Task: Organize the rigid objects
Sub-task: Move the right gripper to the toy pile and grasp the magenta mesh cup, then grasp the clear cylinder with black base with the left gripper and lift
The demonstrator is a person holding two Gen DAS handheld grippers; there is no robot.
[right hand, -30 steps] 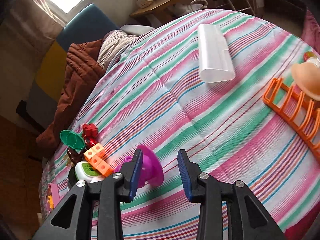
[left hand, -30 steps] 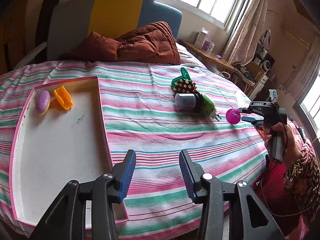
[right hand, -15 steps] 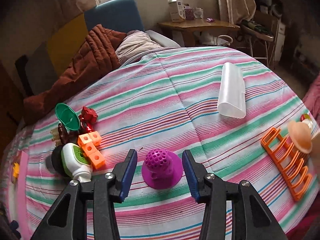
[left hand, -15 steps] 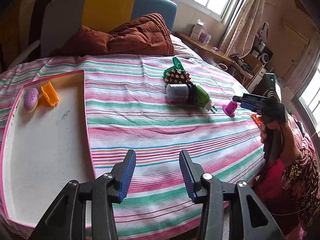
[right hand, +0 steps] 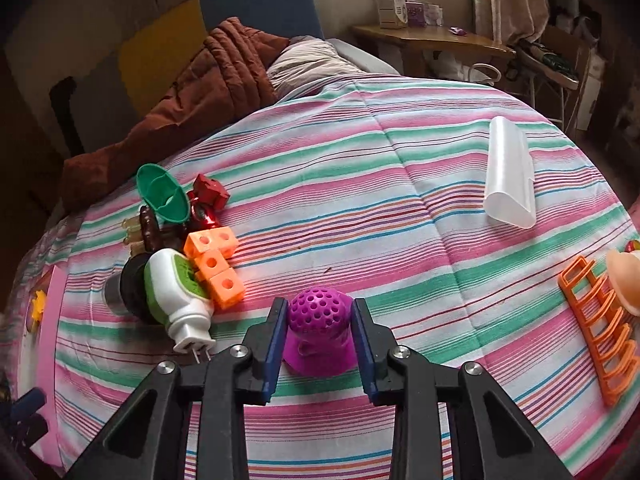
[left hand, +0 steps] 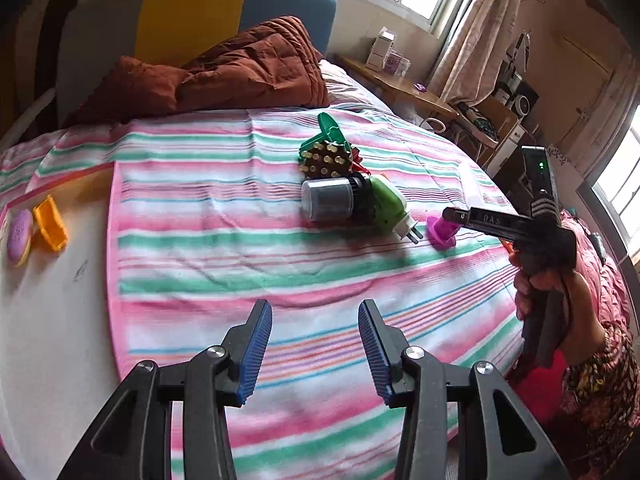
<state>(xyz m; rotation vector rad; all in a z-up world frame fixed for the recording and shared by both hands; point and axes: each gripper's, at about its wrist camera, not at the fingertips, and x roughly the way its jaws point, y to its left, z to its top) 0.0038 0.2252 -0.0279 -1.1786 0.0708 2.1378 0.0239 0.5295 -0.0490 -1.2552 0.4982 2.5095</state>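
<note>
A purple perforated cap point(right hand: 318, 320) stands on the striped bed, dome side up. My right gripper point(right hand: 319, 308) is closing around it, and both blue pads touch its sides. In the left wrist view the same cap point(left hand: 440, 232) sits at the tip of the right gripper point(left hand: 450, 214), held by a person's hand point(left hand: 544, 280). My left gripper point(left hand: 315, 312) hangs open over the bedspread with nothing between its fingers. A pink-rimmed white tray point(left hand: 48, 312) at the left holds an orange piece point(left hand: 50, 230) and a purple oval point(left hand: 19, 236).
A pile lies left of the cap: green-white plug point(right hand: 176, 292), orange cubes point(right hand: 214, 264), grey cylinder point(left hand: 328, 200), green funnel point(right hand: 162, 194), red toy point(right hand: 208, 194). Farther right are a translucent case point(right hand: 510, 176) and an orange rack point(right hand: 600, 320). A brown quilt point(left hand: 240, 76) lies at the headboard.
The right gripper rolled level, set the purple cap upright on the bed, opened, then closed onto its sides. The left gripper drifted right, away from the tray, and stayed open.
</note>
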